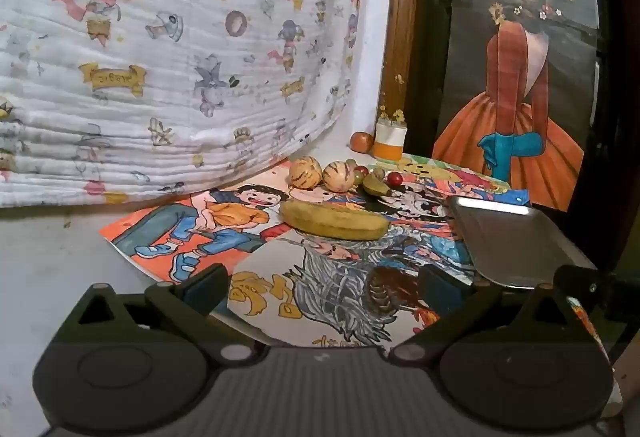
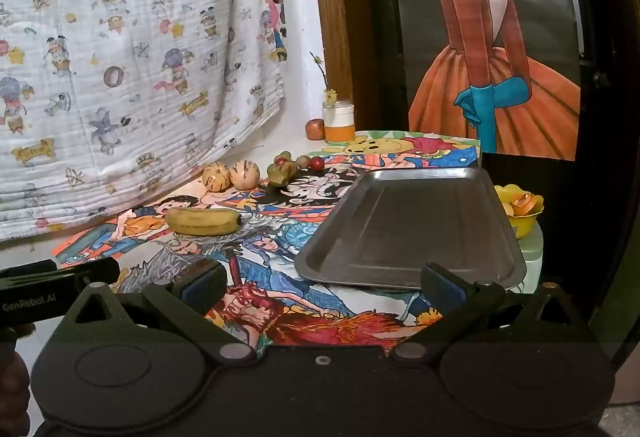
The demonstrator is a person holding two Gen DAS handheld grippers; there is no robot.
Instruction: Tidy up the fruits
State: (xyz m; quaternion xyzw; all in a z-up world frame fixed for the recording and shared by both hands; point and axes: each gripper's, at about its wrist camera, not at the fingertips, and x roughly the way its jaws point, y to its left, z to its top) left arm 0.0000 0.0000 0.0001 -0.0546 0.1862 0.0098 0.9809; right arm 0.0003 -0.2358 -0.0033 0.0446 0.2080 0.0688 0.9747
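Observation:
A yellow banana [image 1: 334, 223] lies on the cartoon posters, also in the right wrist view [image 2: 203, 221]. Behind it sit two striped pale melons [image 1: 322, 174] [image 2: 230, 175] and a cluster of small green and red fruits [image 1: 374, 179] [image 2: 290, 166]. An empty metal tray [image 2: 412, 233] lies at right, its corner also in the left wrist view [image 1: 516, 233]. My left gripper [image 1: 322, 287] is open and empty, short of the banana. My right gripper [image 2: 322, 285] is open and empty, at the tray's near left corner.
A patterned cloth [image 1: 160, 57] hangs at the left. A white and orange jar [image 2: 339, 121] and a small red-orange fruit [image 2: 315, 129] stand at the back by a painted panel [image 2: 492, 37]. A yellow bowl [image 2: 520, 209] sits right of the tray. The left gripper's body [image 2: 52, 283] shows at left.

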